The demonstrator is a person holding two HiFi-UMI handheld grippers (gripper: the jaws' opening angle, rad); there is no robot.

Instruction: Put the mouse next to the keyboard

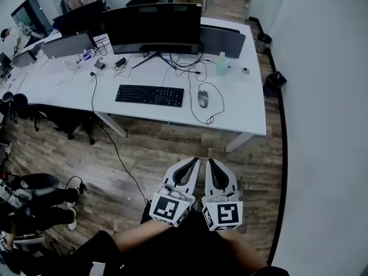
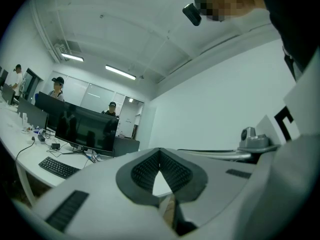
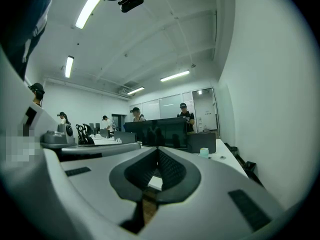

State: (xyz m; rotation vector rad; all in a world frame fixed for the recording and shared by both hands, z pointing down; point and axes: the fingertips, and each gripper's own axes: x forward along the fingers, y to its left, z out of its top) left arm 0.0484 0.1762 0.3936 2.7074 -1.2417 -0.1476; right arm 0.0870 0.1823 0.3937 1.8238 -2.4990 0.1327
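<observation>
A grey corded mouse (image 1: 203, 99) lies on the white desk (image 1: 241, 102), just right of the black keyboard (image 1: 149, 95). Both grippers hang side by side well in front of the desk, over the wooden floor. My left gripper (image 1: 195, 161) and my right gripper (image 1: 209, 162) are shut with nothing between the jaws. In the left gripper view the keyboard (image 2: 59, 167) and the curved monitor (image 2: 85, 130) show far off to the left. The right gripper view shows the monitor (image 3: 159, 132) beyond its closed jaws.
A wide curved monitor (image 1: 152, 27) stands behind the keyboard, with cables, a pale bottle (image 1: 222, 65) and a roll of tape (image 1: 245, 71) nearby. A black bin (image 1: 275, 80) sits right of the desk. Several people stand behind the desks. A white wall runs along the right.
</observation>
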